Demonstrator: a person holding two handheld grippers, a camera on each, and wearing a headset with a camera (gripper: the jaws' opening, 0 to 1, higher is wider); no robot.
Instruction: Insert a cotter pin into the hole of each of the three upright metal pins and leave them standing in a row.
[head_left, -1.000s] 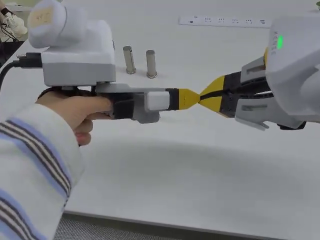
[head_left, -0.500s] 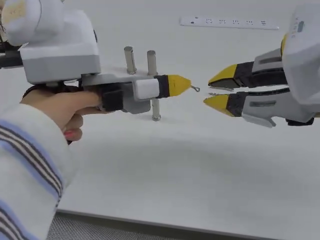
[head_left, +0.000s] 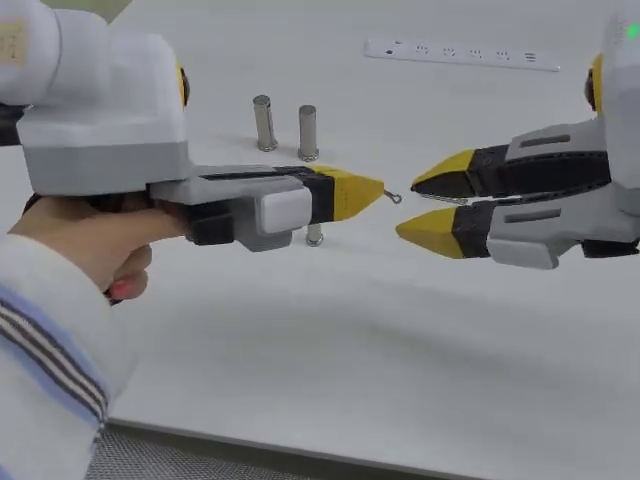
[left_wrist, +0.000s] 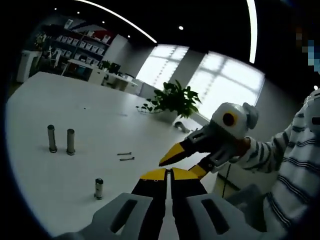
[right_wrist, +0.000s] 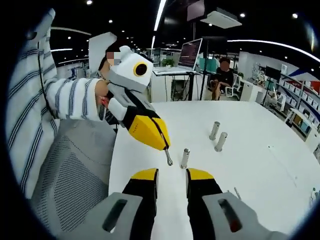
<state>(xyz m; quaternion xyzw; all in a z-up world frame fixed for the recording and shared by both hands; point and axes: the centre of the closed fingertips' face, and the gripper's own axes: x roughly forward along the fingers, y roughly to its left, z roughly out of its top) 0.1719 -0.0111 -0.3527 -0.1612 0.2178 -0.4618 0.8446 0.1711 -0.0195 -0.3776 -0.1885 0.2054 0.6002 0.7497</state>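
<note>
Your left gripper (head_left: 378, 189) was held out from the left of the lone metal pin (head_left: 314, 236), and in the head view it passed in front of that pin and hid its top. Its yellow jaws were pressed together on a cotter pin (head_left: 394, 197), a thin grey wire piece. The small looped end poked out past the tips, in the air just right of the lone pin.

There were three metal pins in all, short grey steel cylinders standing upright on the white table (head_left: 350, 330). They were the lone one and two other metal pins (head_left: 264, 122) side by side beyond it. In the left gripper view, two loose cotter pins (left_wrist: 125, 153) lay flat on the table beyond the lone pin.

To the right of the lone pin, your right gripper (head_left: 407, 208) pointed at the held cotter pin, near it but apart. Its jaws were parted a moderate way with nothing between them. A white power strip (head_left: 460, 54) lay far beyond the lone pin.
</note>
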